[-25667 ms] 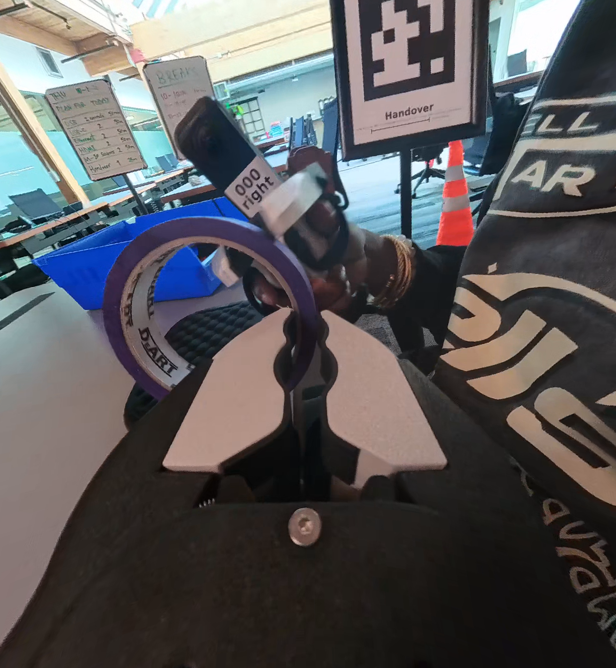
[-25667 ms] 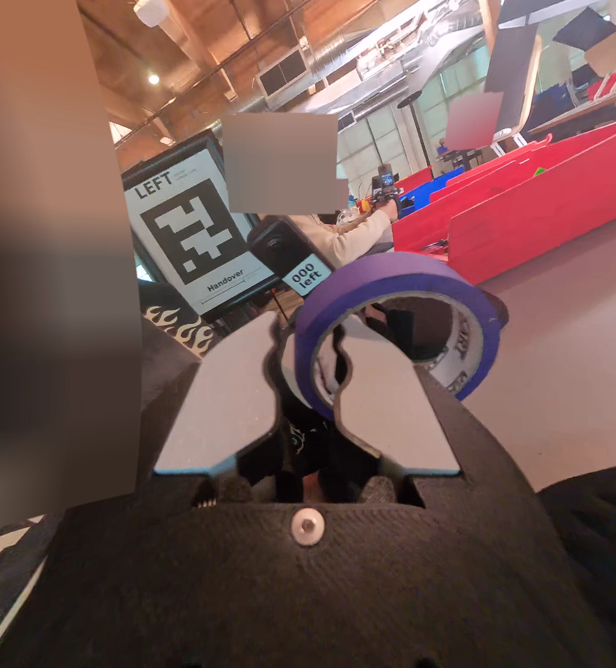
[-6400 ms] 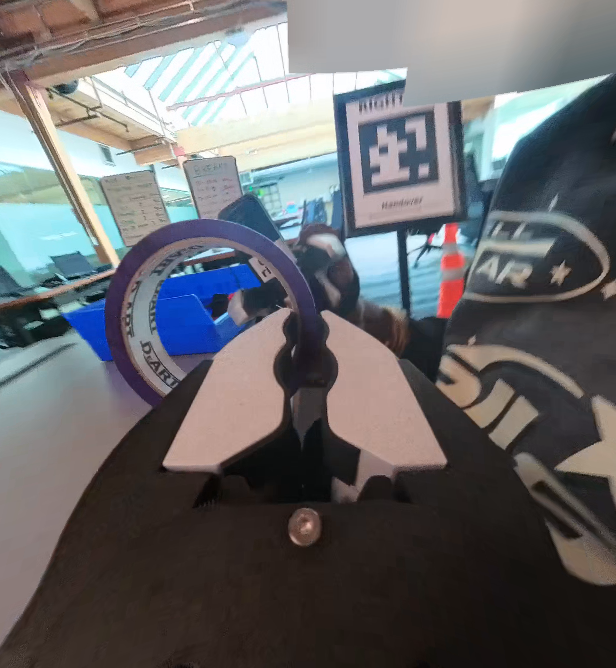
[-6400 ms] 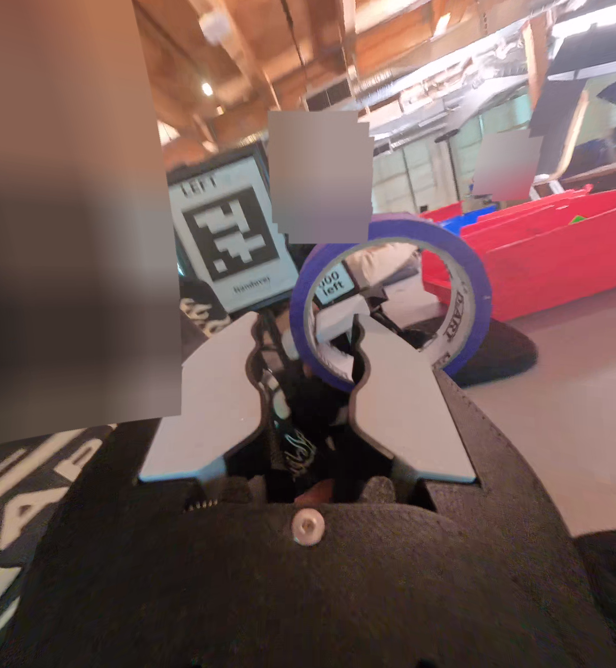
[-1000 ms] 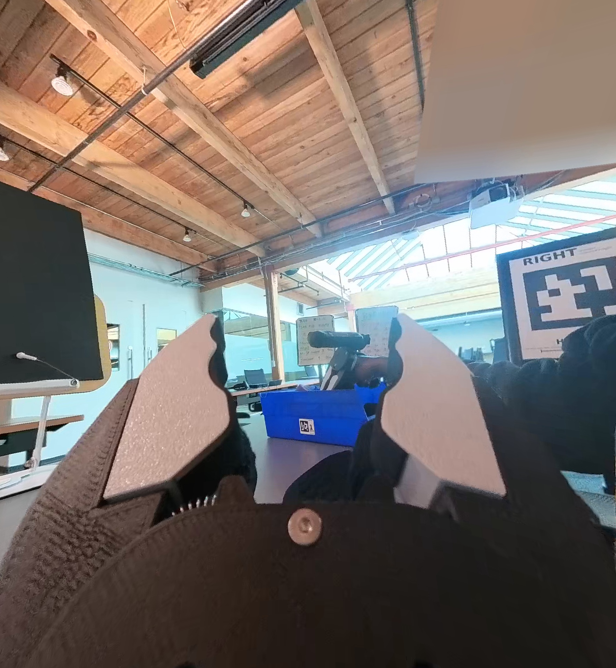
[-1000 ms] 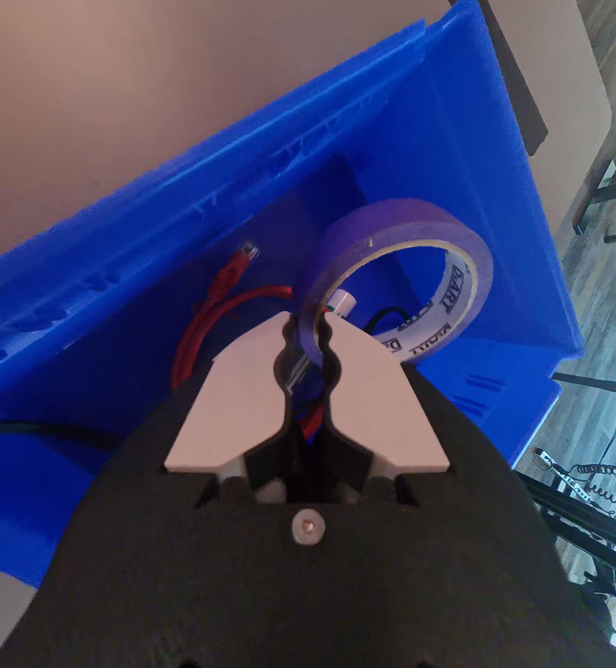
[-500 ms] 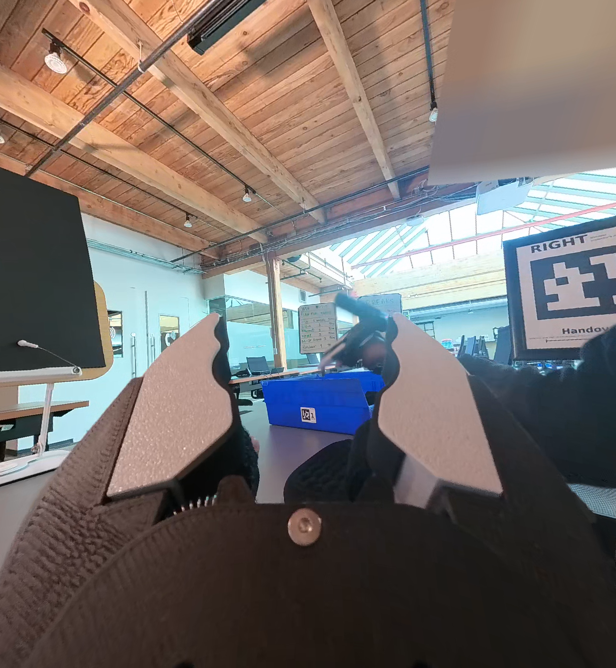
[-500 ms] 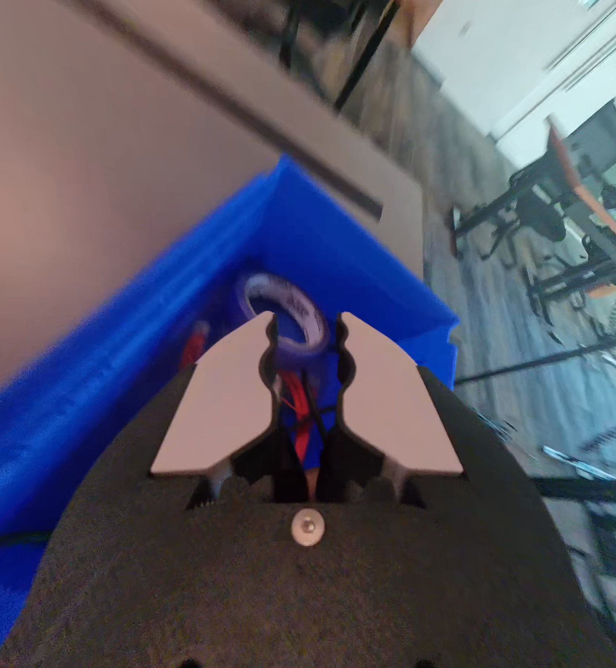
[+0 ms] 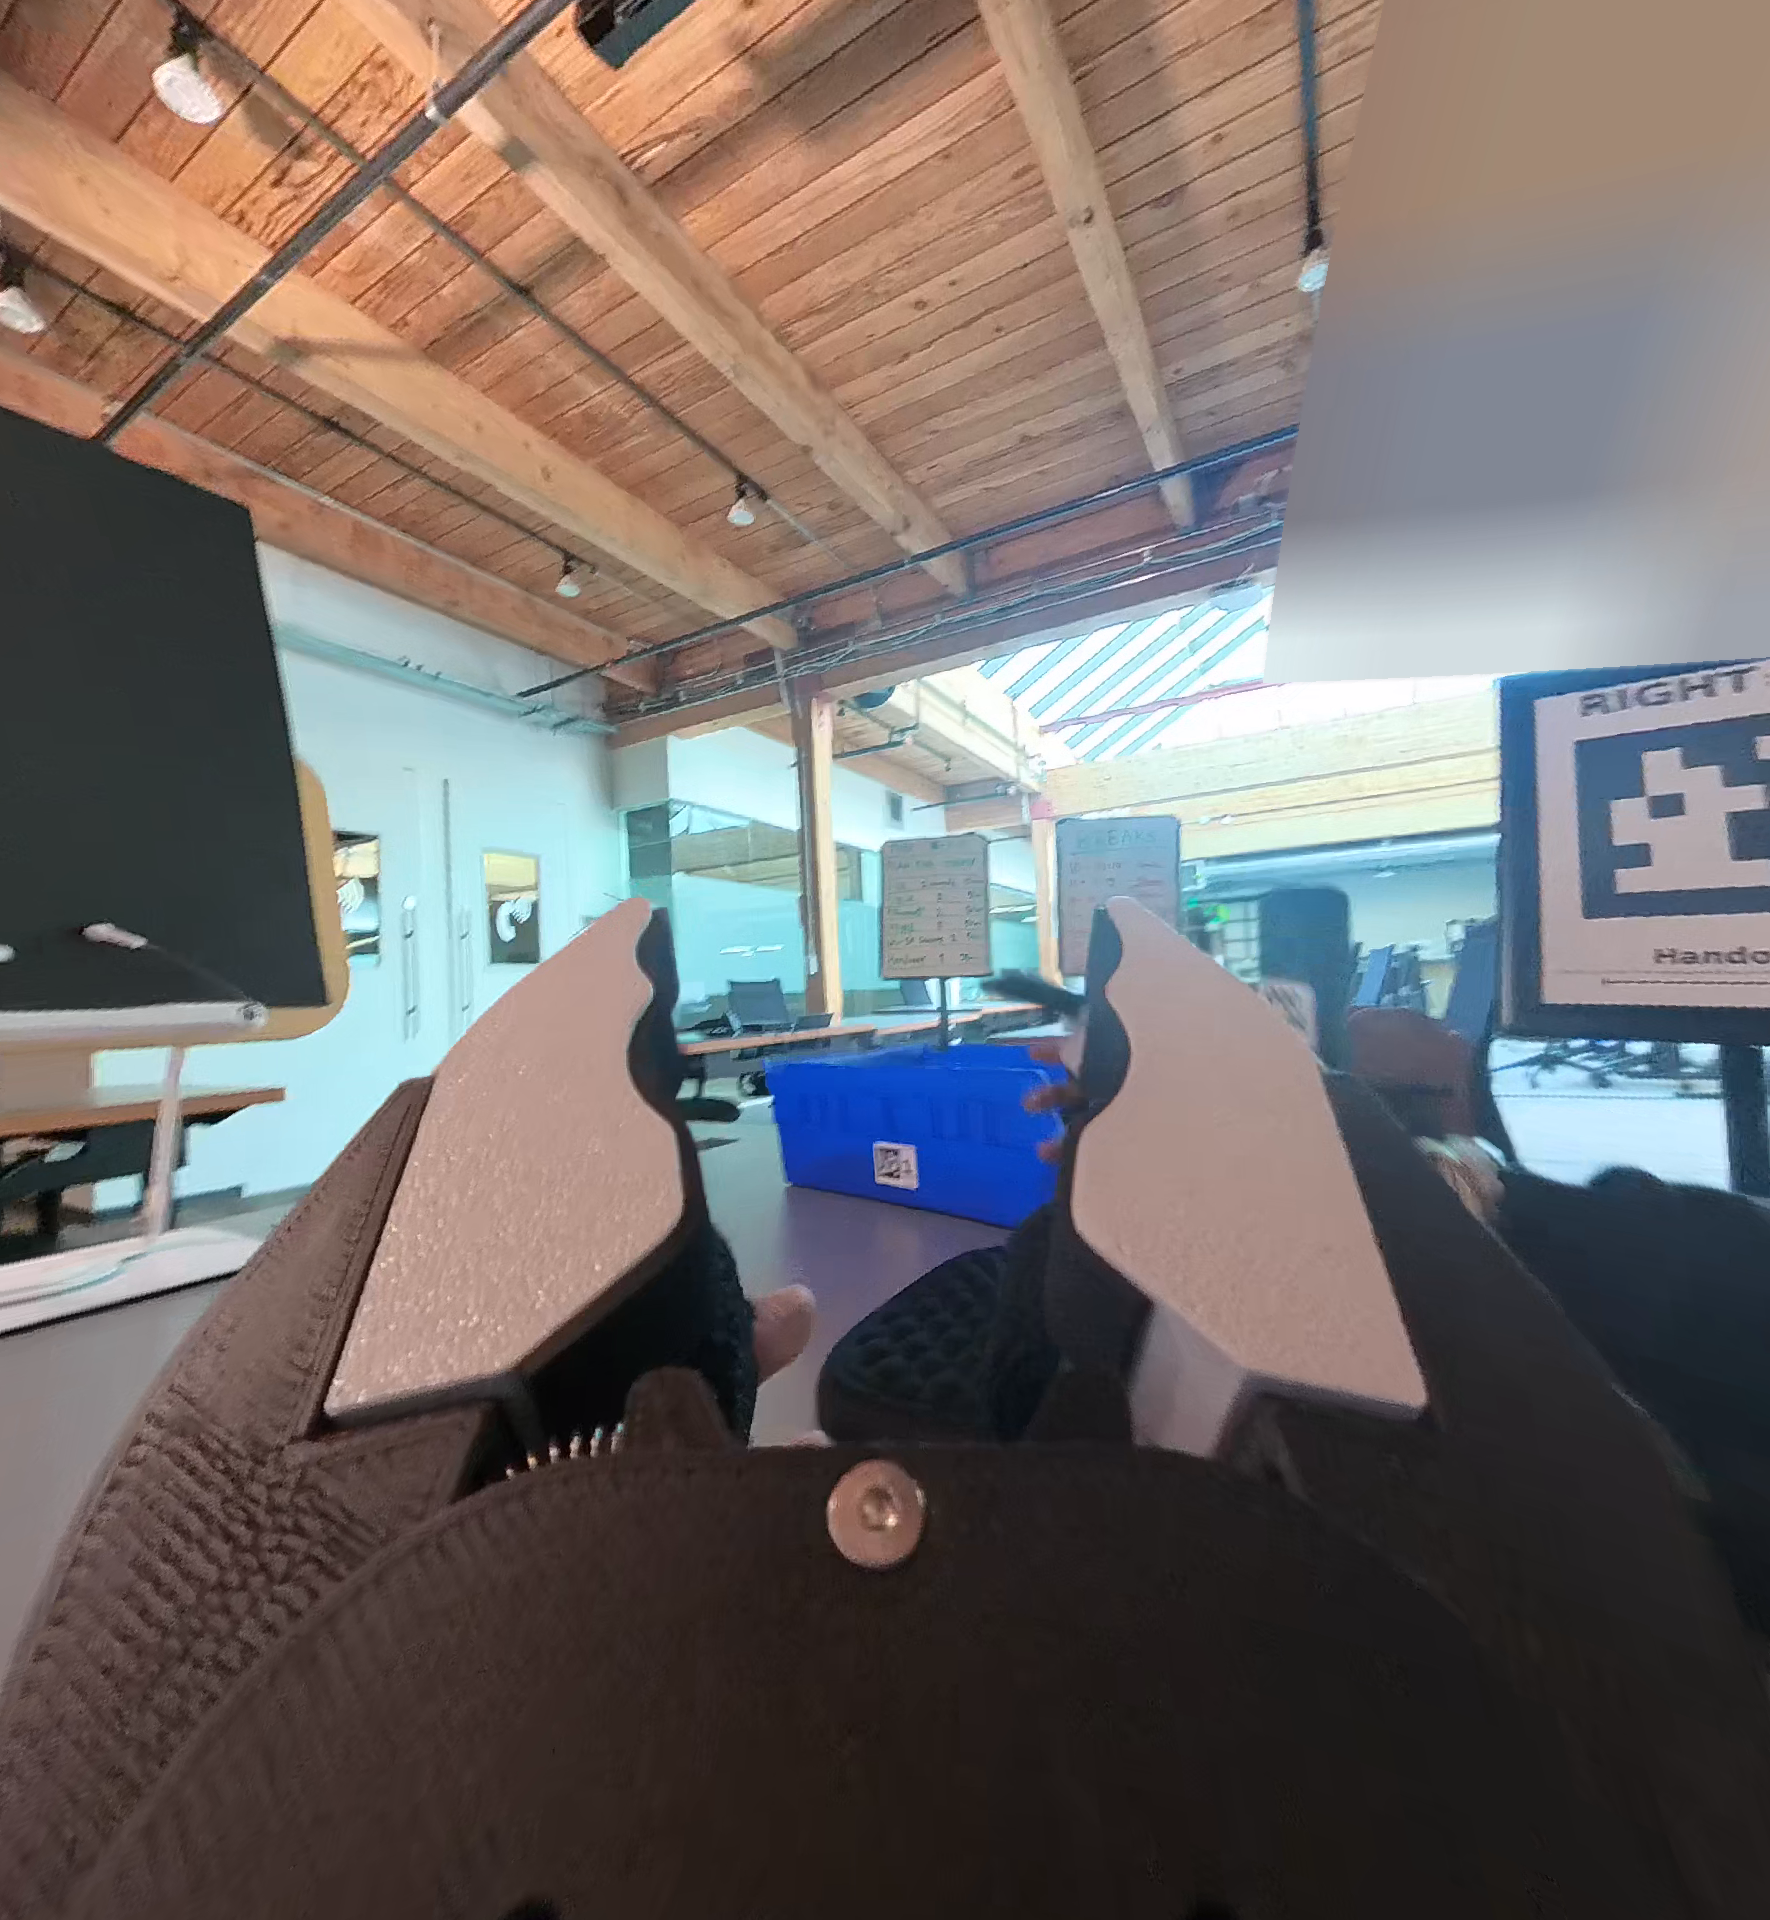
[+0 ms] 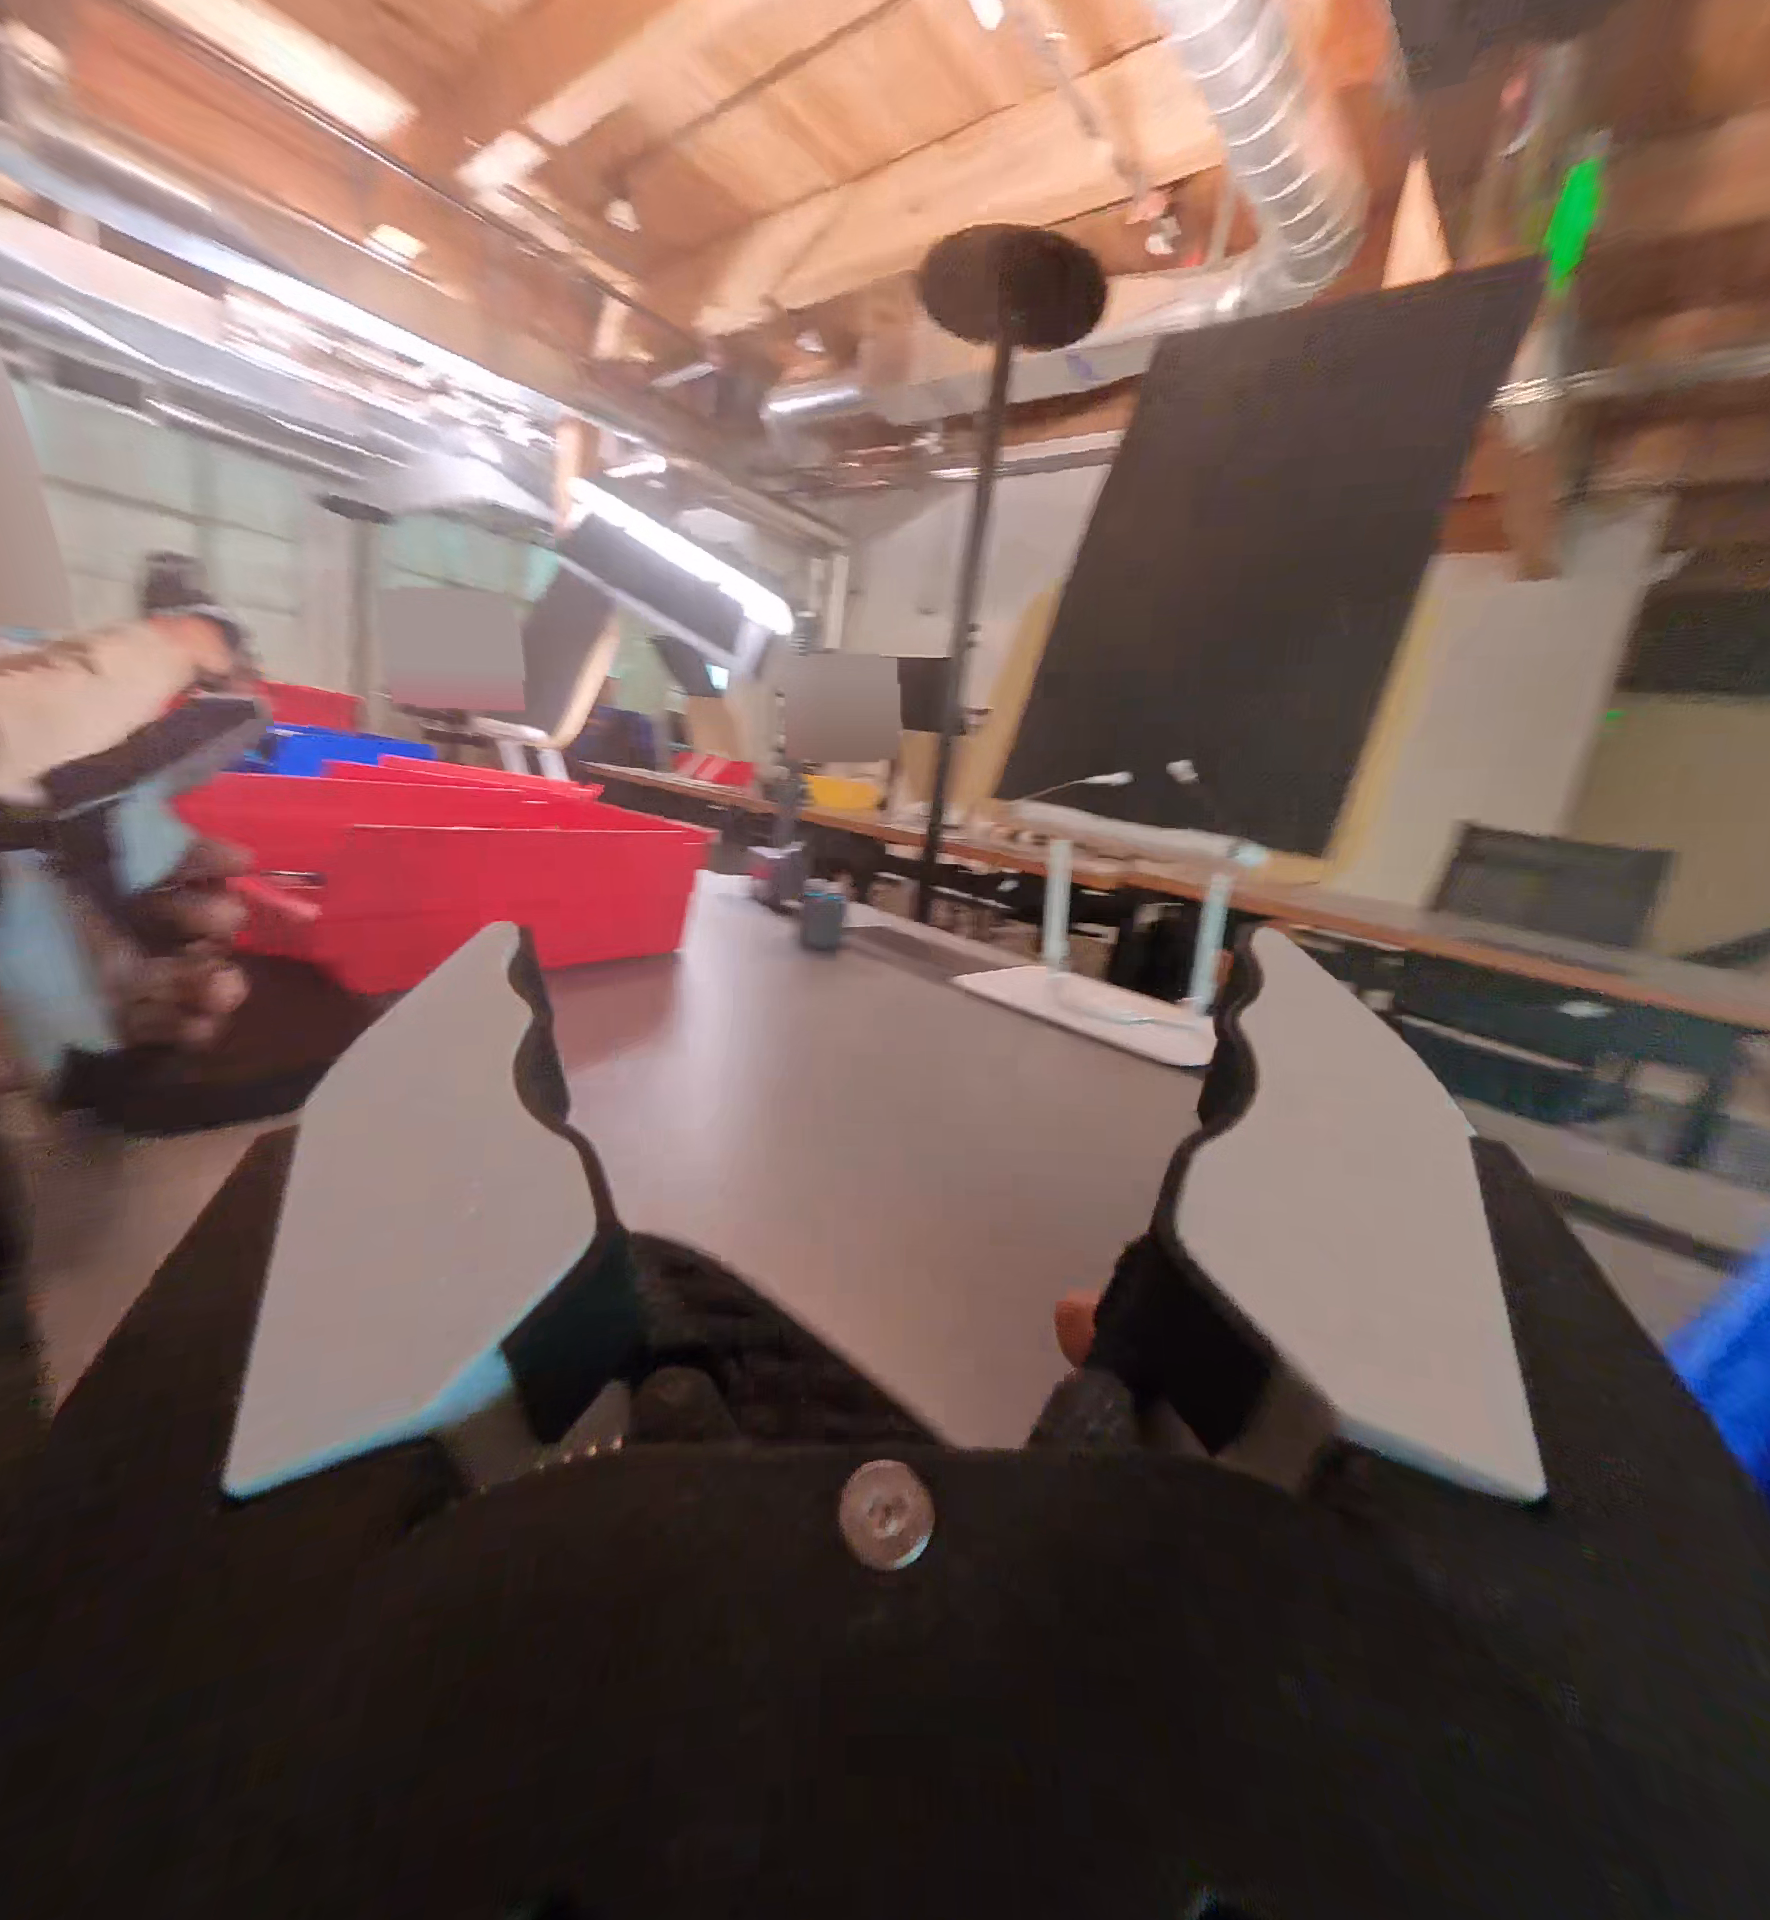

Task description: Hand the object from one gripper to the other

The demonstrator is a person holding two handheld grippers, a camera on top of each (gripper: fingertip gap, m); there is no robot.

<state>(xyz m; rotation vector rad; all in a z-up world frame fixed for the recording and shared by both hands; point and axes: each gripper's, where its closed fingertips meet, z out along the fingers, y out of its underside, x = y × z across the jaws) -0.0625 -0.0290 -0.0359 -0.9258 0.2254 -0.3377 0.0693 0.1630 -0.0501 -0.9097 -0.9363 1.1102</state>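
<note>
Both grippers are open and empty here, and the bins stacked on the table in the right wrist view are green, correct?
Not quite: the stacked bins are red, not green, as the right wrist view shows. The rest holds: the left gripper and the right gripper are both open with nothing between their fingers, and the bins sit on the table.

The object to be handed over is out of sight in both views. The left gripper [image 9: 873, 914] fills the lower frame, grey fingers spread wide. The right gripper [image 10: 886, 935] also fills the lower frame, fingers wide apart and nothing between them.
</note>
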